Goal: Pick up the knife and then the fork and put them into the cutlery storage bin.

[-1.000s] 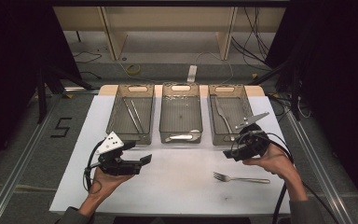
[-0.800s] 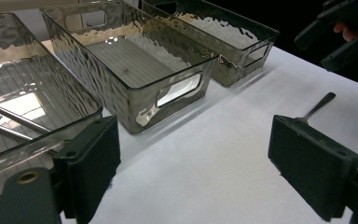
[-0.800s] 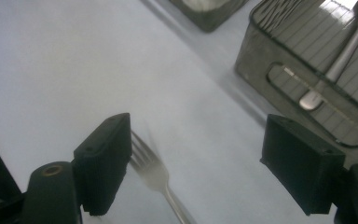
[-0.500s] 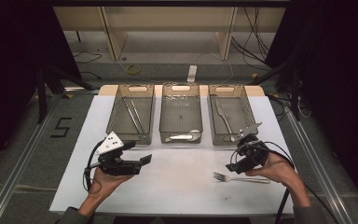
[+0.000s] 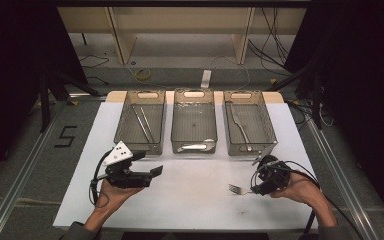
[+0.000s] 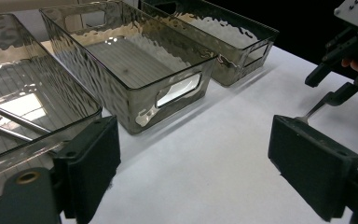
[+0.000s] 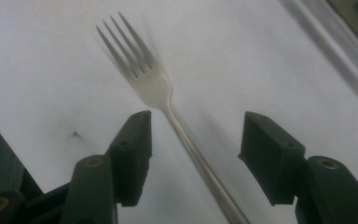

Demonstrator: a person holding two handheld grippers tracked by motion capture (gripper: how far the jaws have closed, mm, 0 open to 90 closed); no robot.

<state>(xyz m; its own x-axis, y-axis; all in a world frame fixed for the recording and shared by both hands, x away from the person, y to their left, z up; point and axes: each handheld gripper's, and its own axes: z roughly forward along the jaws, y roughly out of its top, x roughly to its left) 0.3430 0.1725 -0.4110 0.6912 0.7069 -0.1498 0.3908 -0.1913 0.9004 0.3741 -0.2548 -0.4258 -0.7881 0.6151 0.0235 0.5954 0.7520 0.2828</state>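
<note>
Meanwhile, the right gripper (image 7: 193, 154), its jaws just closing yet apart, straddled the slim silver metal fork (image 7: 168, 116) lying on the white table (image 5: 190, 200), while the left gripper (image 6: 205, 172) hung wide open.

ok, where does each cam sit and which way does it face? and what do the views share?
High view: above the person's side, looking forward and down on the white table and three bins; both forearms, left gripper, right gripper.
Left gripper view: rides the left gripper, looks across the table at the middle bin; its own jaws wide apart.
Right gripper view: rides the right gripper, looks down on the fork; its jaws have just been closing, handle between them, pads not touching.
Shared: fork, table.
</note>
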